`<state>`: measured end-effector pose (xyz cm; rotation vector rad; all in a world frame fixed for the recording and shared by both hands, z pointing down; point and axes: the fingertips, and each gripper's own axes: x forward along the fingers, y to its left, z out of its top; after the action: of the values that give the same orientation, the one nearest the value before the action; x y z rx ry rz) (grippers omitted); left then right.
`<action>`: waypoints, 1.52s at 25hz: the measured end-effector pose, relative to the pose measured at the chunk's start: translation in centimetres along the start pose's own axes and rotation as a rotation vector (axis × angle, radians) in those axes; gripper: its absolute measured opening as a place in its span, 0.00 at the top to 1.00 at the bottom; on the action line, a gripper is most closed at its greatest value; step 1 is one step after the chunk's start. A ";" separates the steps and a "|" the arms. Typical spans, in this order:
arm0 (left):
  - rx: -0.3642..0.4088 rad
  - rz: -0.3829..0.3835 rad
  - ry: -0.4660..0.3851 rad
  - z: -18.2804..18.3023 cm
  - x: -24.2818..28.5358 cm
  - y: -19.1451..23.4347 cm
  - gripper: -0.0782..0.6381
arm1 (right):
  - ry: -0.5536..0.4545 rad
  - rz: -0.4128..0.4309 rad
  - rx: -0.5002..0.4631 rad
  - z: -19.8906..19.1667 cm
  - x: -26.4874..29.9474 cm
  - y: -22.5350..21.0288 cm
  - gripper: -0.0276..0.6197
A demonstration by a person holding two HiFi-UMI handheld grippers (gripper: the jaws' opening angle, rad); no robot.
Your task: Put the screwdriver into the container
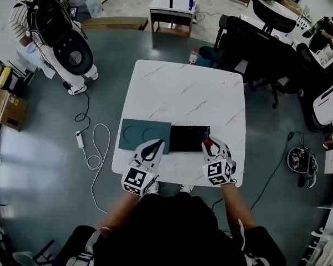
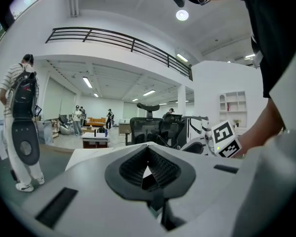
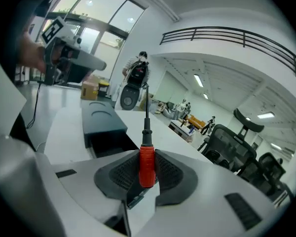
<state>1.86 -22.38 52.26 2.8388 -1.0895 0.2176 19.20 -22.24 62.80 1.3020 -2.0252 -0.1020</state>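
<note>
The screwdriver (image 3: 146, 163) has a red handle and a thin dark shaft that points up and away from the jaws. My right gripper (image 3: 147, 158) is shut on the handle. In the head view this gripper (image 1: 208, 143) hangs over the right end of the open black container (image 1: 187, 139), and the red handle (image 1: 207, 143) shows at its tip. The container (image 3: 108, 138) lies below and left of the shaft, next to its teal lid (image 3: 101, 113). My left gripper (image 1: 157, 146) hovers at the seam between the lid (image 1: 143, 134) and the container. Its jaws (image 2: 148, 154) are shut with nothing between them.
The white marble table (image 1: 188, 101) carries only the lid and the container near its front edge. On the floor, a white cable and power strip (image 1: 80, 140) lie to the left and a water bottle (image 1: 193, 56) stands behind the table. Black office chairs (image 1: 250, 49) stand at the back right.
</note>
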 end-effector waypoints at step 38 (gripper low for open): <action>-0.073 0.084 0.025 -1.7 -1.2 2.7 0.88 | 0.387 0.412 -0.476 -5.6 7.7 5.7 0.69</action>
<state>-0.97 -23.33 53.86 2.7221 -1.1876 0.2149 16.43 -24.16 73.38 0.5472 -1.7484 -0.1195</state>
